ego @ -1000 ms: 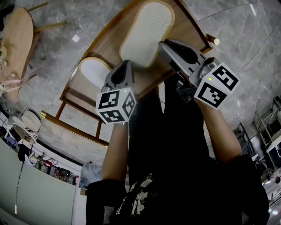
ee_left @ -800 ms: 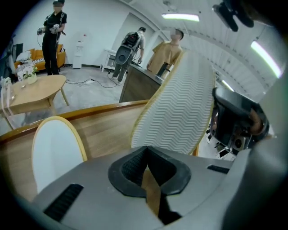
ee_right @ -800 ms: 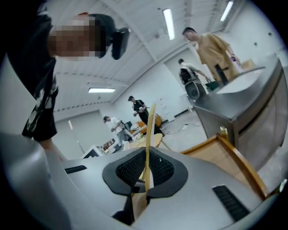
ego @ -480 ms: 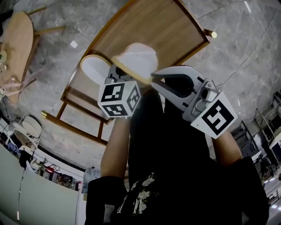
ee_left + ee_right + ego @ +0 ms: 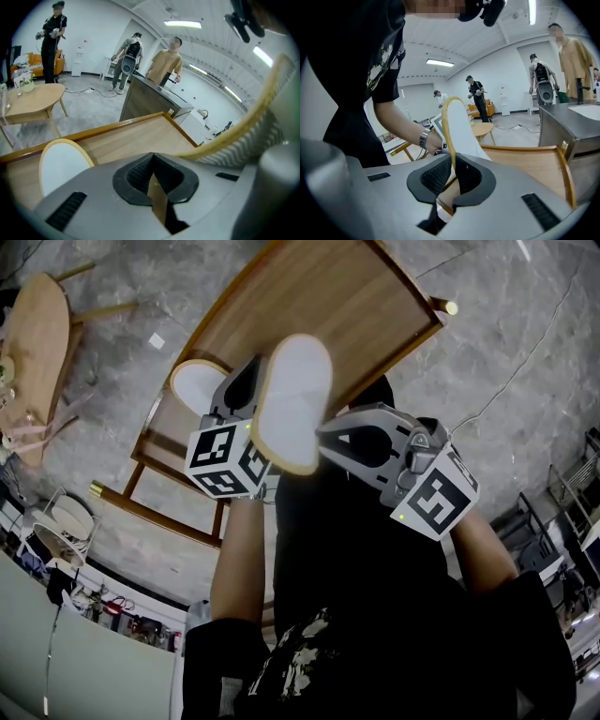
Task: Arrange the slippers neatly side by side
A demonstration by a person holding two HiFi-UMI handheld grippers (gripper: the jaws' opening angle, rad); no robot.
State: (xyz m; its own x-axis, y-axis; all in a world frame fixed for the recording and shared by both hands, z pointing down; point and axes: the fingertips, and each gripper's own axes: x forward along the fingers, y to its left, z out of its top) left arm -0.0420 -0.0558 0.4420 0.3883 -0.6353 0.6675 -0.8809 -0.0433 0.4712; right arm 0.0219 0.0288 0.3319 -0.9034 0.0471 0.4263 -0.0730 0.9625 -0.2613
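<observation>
Head view: the right gripper [image 5: 323, 430] carries the held slipper [image 5: 292, 395] clear of the wooden counter [image 5: 347, 306], tipped on its edge, long axis pointing away from the person. The resting slipper [image 5: 195, 385] lies flat on the counter to its left, partly behind the left gripper [image 5: 242, 381], which is the nearer one to it

Left gripper view: its fingers [image 5: 137, 174] are pressed together on nothing; the resting slipper sits low left, and the held slipper rises at the right

Right gripper view: its fingers [image 5: 435, 177] are clamped on the held slipper's tan rim. The next move likely takes it leftward, laid flat and parallel beside the resting slipper
</observation>
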